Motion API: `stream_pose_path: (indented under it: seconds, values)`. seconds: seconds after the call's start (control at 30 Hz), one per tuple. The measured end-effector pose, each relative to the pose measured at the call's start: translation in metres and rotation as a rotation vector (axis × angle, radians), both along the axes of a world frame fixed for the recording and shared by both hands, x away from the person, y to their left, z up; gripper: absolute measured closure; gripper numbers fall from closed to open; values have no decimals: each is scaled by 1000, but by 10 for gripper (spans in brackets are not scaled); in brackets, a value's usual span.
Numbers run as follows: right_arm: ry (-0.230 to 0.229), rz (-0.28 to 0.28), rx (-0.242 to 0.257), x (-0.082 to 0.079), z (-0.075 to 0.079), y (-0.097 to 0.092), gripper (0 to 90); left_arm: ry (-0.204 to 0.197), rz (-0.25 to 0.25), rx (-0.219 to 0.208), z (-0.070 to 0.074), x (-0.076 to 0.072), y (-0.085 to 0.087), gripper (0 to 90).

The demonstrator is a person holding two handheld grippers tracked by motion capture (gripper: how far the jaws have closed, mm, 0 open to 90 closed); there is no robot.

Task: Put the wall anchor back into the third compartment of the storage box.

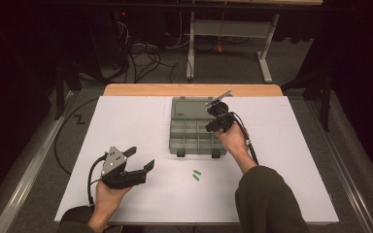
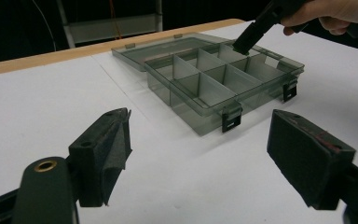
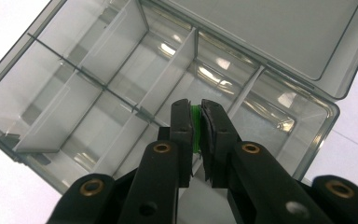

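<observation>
Two small green pieces (image 1: pixel 196 174) are lying side by side on the white table cover (image 1: pixel 126 126), while cables (image 1: pixel 143 56) (a dark tangle) are trailing across the floor beyond a metal frame (image 1: pixel 228 29).

Two pegs (image 1: pixel 196 174) before the box (image 1: pixel 194 141)

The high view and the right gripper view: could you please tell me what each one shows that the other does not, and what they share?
High view alone: two small green pieces lying loose on the white table in front of the box, and the left gripper standing open, apart from the box. Right gripper view alone: a green piece pinched between the jaws of the right gripper. Both: the open compartment box, its lid laid back, with the right gripper over its right-hand compartments.
</observation>
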State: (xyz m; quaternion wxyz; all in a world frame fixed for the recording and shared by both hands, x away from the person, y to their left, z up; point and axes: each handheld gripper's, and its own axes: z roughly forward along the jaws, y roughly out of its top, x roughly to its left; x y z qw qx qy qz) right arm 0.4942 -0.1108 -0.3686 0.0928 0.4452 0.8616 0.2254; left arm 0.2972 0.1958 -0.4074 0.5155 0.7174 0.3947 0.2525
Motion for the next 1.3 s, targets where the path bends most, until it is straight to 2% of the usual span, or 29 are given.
stream_pose_path:
  seconds: [0.47, 0.9, 1.3]
  values:
    - [13, 7, -22, 3, -3, 4, 853, 2, -1, 1, 0, 0, 0, 218]
    - [22, 6, -8, -2, -1, -1, 755, 3, 2, -2, 0, 0, 0, 218]
    - [27, -29, 26, -13, 4, -14, 627, 4, 5, -3, 0, 0, 1, 218]
